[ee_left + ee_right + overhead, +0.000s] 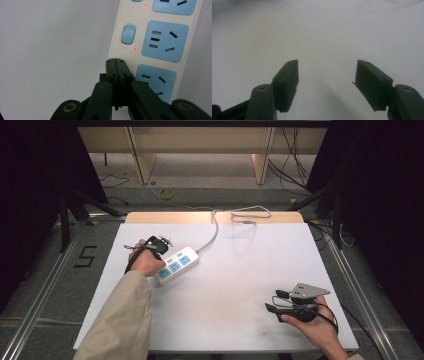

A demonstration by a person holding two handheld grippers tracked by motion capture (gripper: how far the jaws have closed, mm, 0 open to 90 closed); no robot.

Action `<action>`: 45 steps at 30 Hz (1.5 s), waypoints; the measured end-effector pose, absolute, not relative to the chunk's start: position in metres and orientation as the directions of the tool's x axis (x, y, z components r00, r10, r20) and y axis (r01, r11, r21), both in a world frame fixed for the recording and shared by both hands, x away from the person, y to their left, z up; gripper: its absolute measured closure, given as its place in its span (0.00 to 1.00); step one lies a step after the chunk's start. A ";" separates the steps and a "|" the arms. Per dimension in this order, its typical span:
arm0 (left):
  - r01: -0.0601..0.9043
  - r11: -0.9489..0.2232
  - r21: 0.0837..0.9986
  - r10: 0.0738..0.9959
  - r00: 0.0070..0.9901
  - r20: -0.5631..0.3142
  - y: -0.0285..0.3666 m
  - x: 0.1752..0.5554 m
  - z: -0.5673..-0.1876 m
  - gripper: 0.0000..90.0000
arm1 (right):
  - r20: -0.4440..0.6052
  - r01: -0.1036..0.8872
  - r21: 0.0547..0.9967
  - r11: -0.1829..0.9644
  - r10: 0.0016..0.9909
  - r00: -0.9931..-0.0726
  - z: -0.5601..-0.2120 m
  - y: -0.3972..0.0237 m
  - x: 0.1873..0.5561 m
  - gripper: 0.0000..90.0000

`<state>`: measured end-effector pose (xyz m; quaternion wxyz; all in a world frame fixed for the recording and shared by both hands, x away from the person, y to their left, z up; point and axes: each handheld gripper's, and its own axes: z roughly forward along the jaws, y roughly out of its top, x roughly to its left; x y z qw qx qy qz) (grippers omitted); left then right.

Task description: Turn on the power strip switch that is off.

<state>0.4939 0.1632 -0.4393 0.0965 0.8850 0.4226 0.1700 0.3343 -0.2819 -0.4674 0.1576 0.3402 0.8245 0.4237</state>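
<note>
1. High view: a black "5" point(86, 256) is marked on the floor to the left of the table; no brand name or other writing can be read on the equipment.
2. A white power strip point(176, 265) with three light-blue sockets is laid on the left half of the white table point(240, 285), slanted, with its pale cord point(212, 232) run toward the far edge.
3. In the left gripper view, a blue button point(128, 34) bearing a power symbol is seen beside each socket, with a small red light point(135, 48) lit just below it.
4. The left gripper point(116, 62) is clenched with its jaws pressed together on nothing, its tips placed over the strip's white edge beside the nearest socket; whether contact is made cannot be told.
5. The right gripper point(325, 75) is released, its jaws spread wide over bare tabletop, and is held near the table's right front corner, well apart from the strip.
</note>
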 end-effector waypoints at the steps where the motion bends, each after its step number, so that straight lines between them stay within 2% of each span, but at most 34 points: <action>1: 0.715 -0.624 0.317 0.781 0.585 0.217 0.163 0.494 -0.439 1.00 | 0.029 0.428 0.806 0.408 0.695 -0.718 -0.468 -0.282 0.334 0.40; 10: 0.707 -0.620 0.340 0.783 0.583 0.216 0.165 0.493 -0.438 1.00 | 0.030 0.428 0.807 0.406 0.697 -0.717 -0.468 -0.282 0.335 0.40; 18: 0.707 -0.610 0.359 0.788 0.588 0.180 0.165 0.493 -0.438 1.00 | 0.031 0.431 0.806 0.407 0.697 -0.716 -0.468 -0.283 0.336 0.40; 27: 0.689 -0.574 0.441 0.807 0.567 0.164 0.166 0.489 -0.429 0.99 | 0.032 0.432 0.806 0.405 0.698 -0.716 -0.468 -0.282 0.335 0.40; 28: 0.690 -0.565 0.452 0.812 0.562 0.157 0.166 0.488 -0.428 0.95 | 0.030 0.429 0.806 0.407 0.697 -0.717 -0.468 -0.282 0.335 0.40; 33: 0.673 -0.555 0.489 0.813 0.562 0.149 0.168 0.484 -0.424 0.93 | 0.031 0.430 0.806 0.407 0.697 -0.717 -0.468 -0.282 0.335 0.40; 37: 0.663 -0.537 0.522 0.817 0.562 0.126 0.169 0.481 -0.422 0.87 | 0.031 0.430 0.806 0.406 0.697 -0.716 -0.468 -0.282 0.335 0.40; 45: 0.620 -0.507 0.599 0.817 0.566 0.106 0.169 0.474 -0.415 0.68 | 0.031 0.432 0.804 0.408 0.697 -0.716 -0.468 -0.282 0.335 0.40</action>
